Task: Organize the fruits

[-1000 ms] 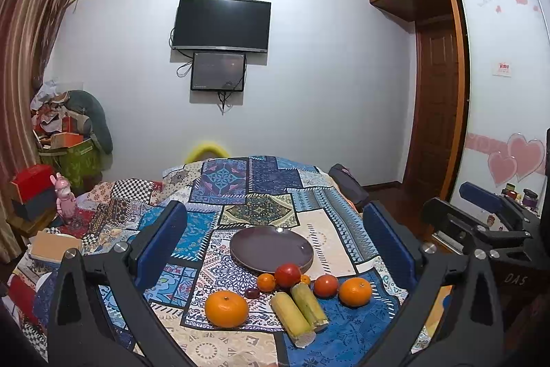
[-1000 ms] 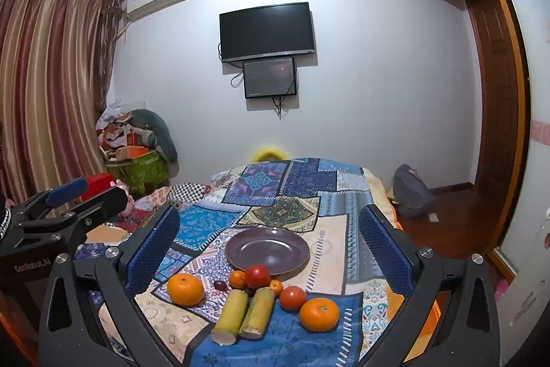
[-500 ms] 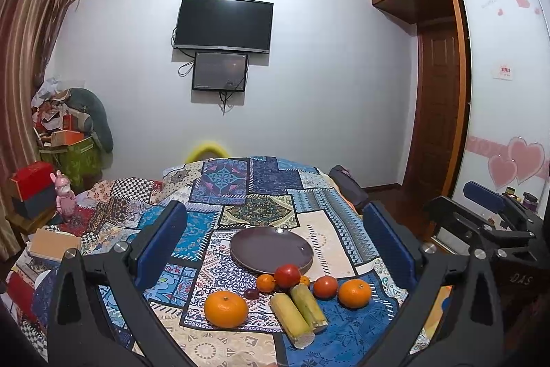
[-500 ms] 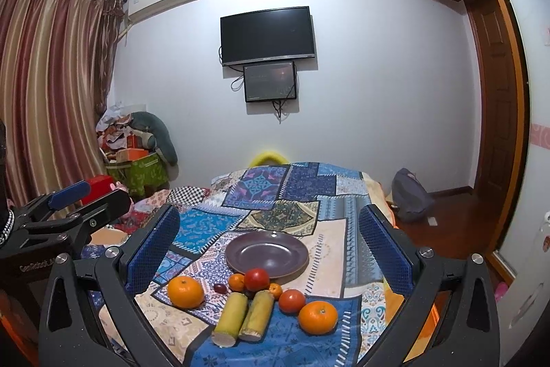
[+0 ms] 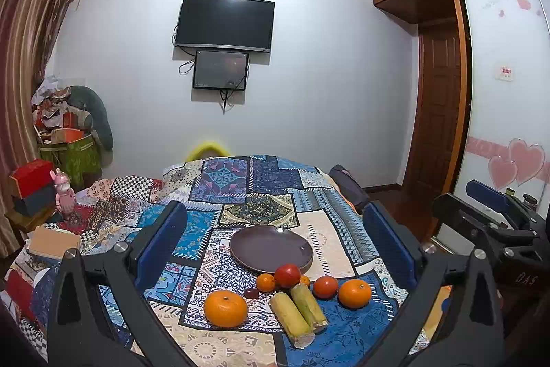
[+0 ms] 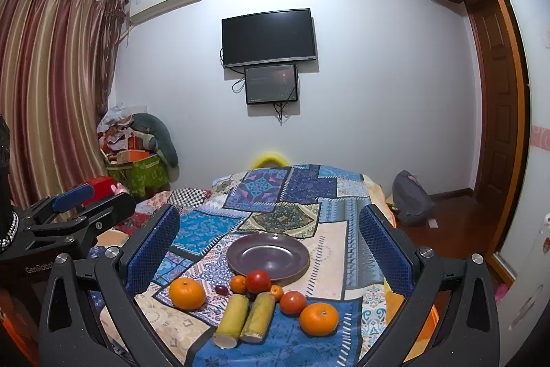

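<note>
Left gripper (image 5: 275, 250): jaws wide apart, holding nothing, raised short of the fruit. Right gripper (image 6: 270, 248): the same.

I take the plate (image 5: 271, 249) as landmark. Plate: bare. Fruit, all on my side of it: tomato (image 5: 287, 275) at its rim; large orange (image 5: 225, 308) toward the left gripper; second orange (image 6: 318, 319) toward the right gripper; two cane pieces (image 5: 297, 312), long axes running toward the plate.

"GenRobot", partly cut off, on the left gripper (image 6: 75, 212); "DAS" on the right gripper (image 5: 495, 219).
</note>
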A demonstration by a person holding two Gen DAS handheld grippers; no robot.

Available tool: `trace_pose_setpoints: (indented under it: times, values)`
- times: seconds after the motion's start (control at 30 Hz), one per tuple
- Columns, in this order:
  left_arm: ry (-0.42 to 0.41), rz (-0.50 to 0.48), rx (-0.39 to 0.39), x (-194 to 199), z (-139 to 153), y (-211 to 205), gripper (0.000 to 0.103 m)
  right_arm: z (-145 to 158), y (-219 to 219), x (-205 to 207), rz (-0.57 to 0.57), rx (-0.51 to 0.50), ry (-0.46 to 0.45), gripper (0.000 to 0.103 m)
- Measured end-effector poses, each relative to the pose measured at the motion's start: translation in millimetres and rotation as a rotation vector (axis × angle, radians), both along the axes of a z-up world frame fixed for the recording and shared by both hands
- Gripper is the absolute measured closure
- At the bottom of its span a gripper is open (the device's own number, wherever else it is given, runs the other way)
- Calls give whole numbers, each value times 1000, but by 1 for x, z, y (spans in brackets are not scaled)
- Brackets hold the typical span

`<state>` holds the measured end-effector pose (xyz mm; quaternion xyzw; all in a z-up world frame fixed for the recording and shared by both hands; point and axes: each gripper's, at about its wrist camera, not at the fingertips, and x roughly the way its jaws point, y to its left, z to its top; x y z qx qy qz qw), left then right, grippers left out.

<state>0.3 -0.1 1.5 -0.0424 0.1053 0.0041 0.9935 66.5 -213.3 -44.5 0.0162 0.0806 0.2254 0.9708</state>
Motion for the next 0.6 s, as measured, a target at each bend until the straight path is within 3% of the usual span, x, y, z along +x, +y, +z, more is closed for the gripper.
trace_pose_setpoints:
  times: [0.6]
  values:
    - [2,1,-4,1,-1,0,0,-2,0,0,0,1,8,0]
